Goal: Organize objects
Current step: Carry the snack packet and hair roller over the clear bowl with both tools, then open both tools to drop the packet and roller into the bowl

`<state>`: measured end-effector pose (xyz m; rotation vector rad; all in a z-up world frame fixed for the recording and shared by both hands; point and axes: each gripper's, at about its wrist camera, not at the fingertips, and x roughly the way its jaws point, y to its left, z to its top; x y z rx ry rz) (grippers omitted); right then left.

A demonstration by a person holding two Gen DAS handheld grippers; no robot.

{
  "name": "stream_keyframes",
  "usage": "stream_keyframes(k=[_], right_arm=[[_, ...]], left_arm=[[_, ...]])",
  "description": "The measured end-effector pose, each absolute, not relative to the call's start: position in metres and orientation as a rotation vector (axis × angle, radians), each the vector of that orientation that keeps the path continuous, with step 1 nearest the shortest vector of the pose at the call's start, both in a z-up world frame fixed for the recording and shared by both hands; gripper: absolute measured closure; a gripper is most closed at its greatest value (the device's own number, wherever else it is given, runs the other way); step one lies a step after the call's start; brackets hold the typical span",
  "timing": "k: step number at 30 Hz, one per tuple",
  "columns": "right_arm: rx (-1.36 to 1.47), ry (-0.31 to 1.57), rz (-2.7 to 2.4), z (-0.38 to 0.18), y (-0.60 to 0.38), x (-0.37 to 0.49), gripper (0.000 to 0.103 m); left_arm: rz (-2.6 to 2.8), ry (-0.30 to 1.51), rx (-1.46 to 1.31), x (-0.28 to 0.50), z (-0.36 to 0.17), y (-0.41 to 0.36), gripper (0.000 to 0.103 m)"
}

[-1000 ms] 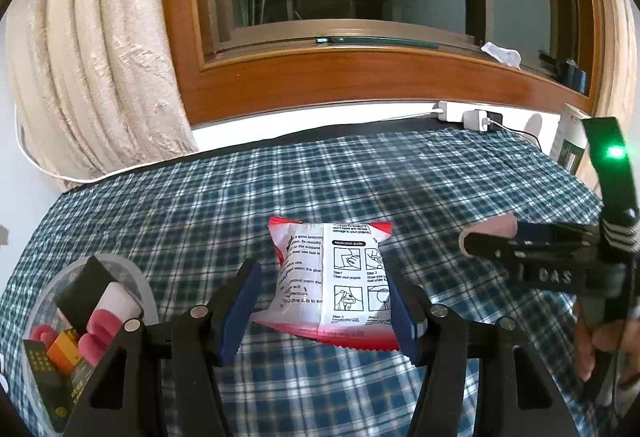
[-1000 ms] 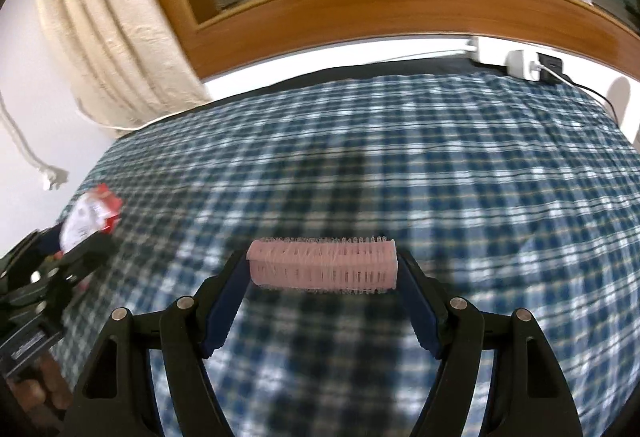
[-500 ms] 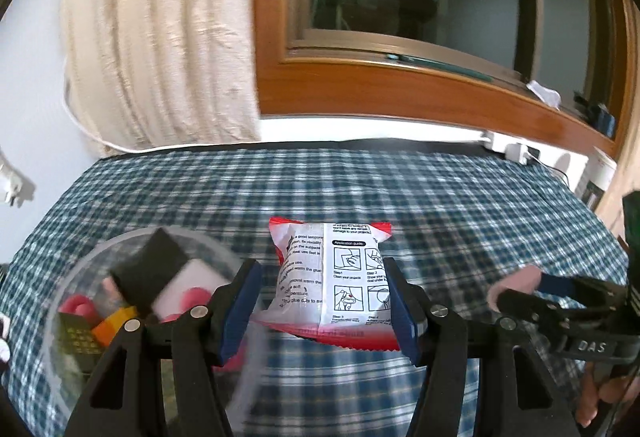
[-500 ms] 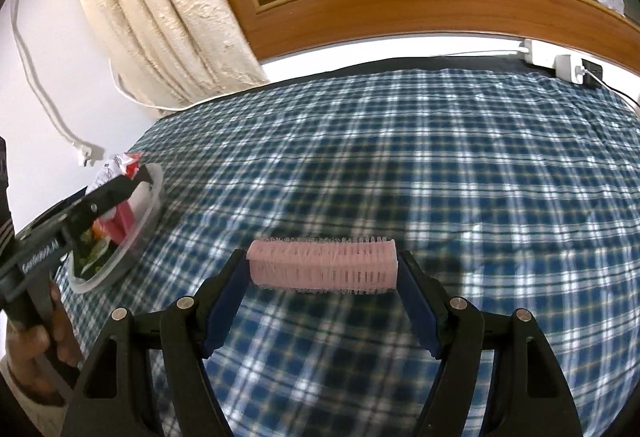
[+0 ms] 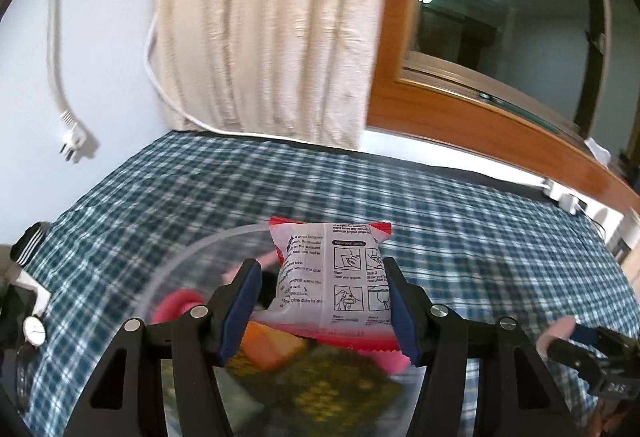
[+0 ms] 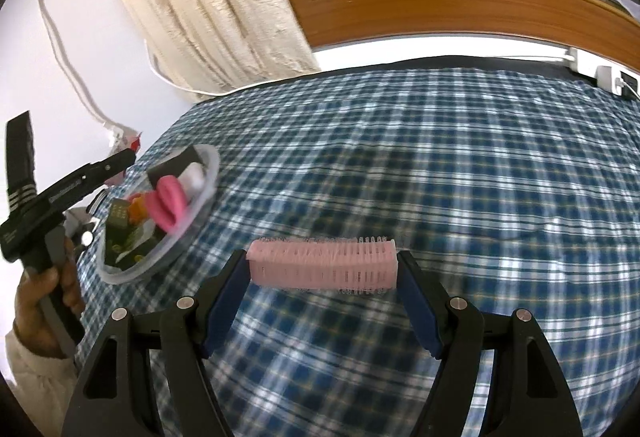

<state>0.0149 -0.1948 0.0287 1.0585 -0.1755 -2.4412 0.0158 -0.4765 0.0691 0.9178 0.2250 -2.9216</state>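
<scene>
My left gripper [image 5: 322, 289] is shut on a white and red glue packet [image 5: 334, 277] and holds it above a clear plastic bowl [image 5: 176, 277]. The bowl holds several small items, among them pink, orange and dark ones. In the right wrist view the same bowl [image 6: 208, 193] sits at the table's left edge, with the left gripper [image 6: 120, 161] over its far side. My right gripper [image 6: 322, 269] is shut on a pink hair roller [image 6: 322, 269], gripped end to end above the checked cloth, to the right of the bowl.
A blue checked cloth [image 6: 440, 165] covers the table. A cream curtain [image 5: 272, 29] and a wooden window frame [image 6: 460, 21] stand behind. A white plug [image 5: 74, 137] dangles on the wall at left. A wristwatch [image 5: 34, 329] lies left of the bowl. A power strip [image 6: 600, 73] sits back right.
Both grippers have swung left toward the bowl. The left one with the packet has come over the bowl, which has come to lie under its fingers. The roller stays gripped.
</scene>
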Motion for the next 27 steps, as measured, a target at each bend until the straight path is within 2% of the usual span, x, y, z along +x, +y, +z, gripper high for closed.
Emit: stream_keyframes(k=[14, 17, 19, 27], right_arm=[[0.999, -0.124, -2.341, 0.044, -0.265, 0.021, 0.029], [0.982, -0.091, -2.319, 0.048, -0.284, 0.023, 0.029], [0.971, -0.071, -2.302, 0.051, -0.296, 0.024, 0.029], [0.921, 0.014, -2.233, 0.059, -0.342, 0.032, 0.029]], left_arm=[[-2.92, 0.397, 1.013, 0.007, 0.049, -0.521, 0.039], [-2.924, 0.42, 1.017, 0.006, 0.048, -0.525, 0.034], [-2.922, 0.445, 1.007, 0.008, 0.048, -0.529, 0.025], [-2.907, 0.475, 0.955, 0.014, 0.048, -0.54, 0.022]])
